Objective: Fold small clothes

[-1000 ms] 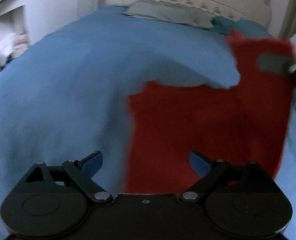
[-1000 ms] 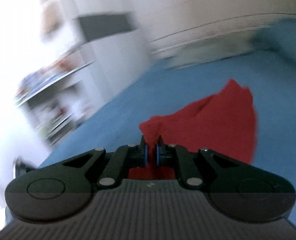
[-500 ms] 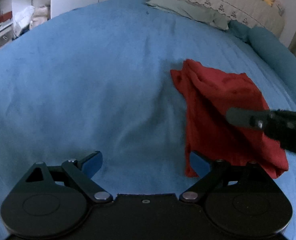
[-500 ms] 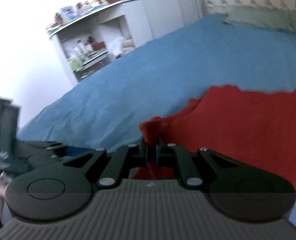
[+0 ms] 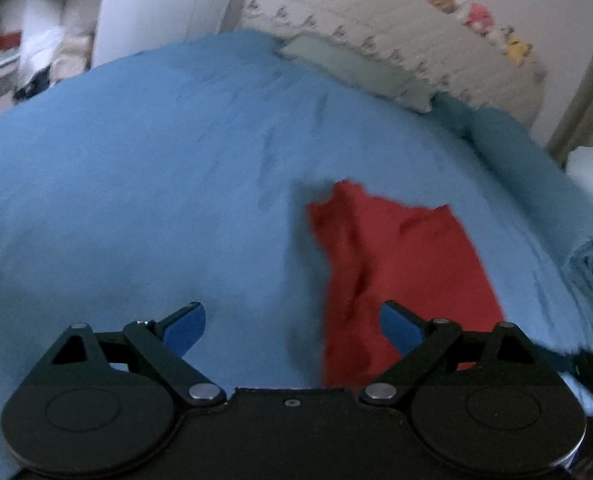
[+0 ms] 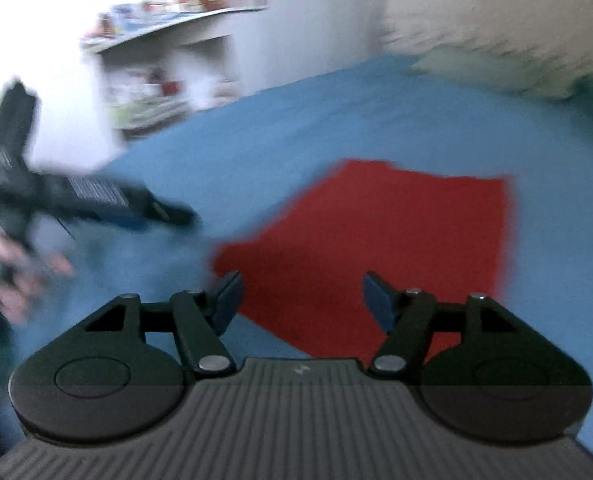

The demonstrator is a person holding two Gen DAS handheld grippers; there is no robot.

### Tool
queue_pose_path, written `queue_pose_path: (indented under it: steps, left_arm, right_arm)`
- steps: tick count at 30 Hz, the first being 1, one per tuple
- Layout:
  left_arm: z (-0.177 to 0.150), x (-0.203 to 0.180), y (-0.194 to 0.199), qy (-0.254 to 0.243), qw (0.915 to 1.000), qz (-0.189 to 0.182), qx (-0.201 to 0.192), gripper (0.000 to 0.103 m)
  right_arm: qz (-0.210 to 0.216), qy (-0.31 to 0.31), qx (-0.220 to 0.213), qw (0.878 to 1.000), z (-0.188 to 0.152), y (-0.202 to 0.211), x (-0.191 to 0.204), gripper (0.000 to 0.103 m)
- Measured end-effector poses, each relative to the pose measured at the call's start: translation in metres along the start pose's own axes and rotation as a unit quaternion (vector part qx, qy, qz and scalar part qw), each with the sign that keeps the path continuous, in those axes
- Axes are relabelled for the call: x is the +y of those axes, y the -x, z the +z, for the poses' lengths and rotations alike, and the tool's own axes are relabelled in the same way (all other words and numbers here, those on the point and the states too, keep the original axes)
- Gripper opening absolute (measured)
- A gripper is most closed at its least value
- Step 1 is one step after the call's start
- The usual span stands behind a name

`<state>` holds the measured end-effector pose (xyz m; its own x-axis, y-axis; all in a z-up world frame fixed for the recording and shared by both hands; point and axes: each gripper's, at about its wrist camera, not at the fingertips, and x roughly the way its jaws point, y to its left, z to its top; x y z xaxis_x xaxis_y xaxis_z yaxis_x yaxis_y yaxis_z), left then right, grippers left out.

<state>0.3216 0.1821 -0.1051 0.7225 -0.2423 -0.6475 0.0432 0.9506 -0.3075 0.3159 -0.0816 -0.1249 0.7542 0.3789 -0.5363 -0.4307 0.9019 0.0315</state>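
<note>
Right wrist view: my right gripper (image 6: 299, 300) has just been opening, nothing between its jaws — I've let the soft red cloth garment (image 6: 380, 248) lie on the blue bedspread (image 6: 336, 120). My left gripper (image 5: 292, 330) gapes empty too, ready for regrasping.

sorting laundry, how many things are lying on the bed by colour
red: 1, the cloth
pale green: 1, the pillow
teal: 1, the blanket by the bed's edge
total: 3
</note>
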Motion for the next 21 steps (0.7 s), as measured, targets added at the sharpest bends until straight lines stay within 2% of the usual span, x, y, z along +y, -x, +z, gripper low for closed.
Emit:
queue_pose_path:
  steps: [3, 6, 8, 12, 15, 19, 20, 21]
  left_arm:
    - [0.003, -0.023, -0.016, -0.032, 0.9995, 0.007, 0.0, 0.096]
    - [-0.006, -0.037, -0.031, -0.053, 0.9984, 0.013, 0.014, 0.096]
    - [-0.013, -0.04, -0.036, -0.063, 0.9977, 0.013, 0.019, 0.096]
    - [-0.023, -0.04, -0.046, -0.095, 0.9945, 0.035, 0.027, 0.096]
    - [-0.035, -0.035, -0.056, -0.117, 0.9897, 0.066, 0.049, 0.097]
    - [-0.041, -0.022, -0.061, -0.103, 0.9911, 0.066, 0.053, 0.099]
    - [-0.041, -0.024, -0.062, -0.109, 0.99, 0.072, 0.053, 0.099]
    - [-0.042, -0.026, -0.063, -0.116, 0.9888, 0.078, 0.052, 0.099]
  right_arm:
    - [-0.106, 0.04, 0.01, 0.994, -0.03, 0.013, -0.005, 0.082]
    - [-0.142, 0.046, 0.048, 0.988, -0.047, 0.003, -0.013, 0.077]
    - [-0.152, 0.032, 0.049, 0.987, -0.052, -0.001, -0.019, 0.074]
    - [-0.172, -0.009, 0.059, 0.983, -0.049, -0.014, -0.037, 0.046]
    - [-0.168, -0.043, 0.064, 0.983, -0.061, -0.014, -0.058, 0.047]
    - [-0.152, -0.053, 0.058, 0.985, -0.069, -0.002, -0.066, 0.049]
    - [-0.142, -0.053, 0.06, 0.987, -0.069, 0.0, -0.068, 0.051]
    - [-0.135, -0.057, 0.058, 0.988, -0.066, 0.0, -0.071, 0.059]
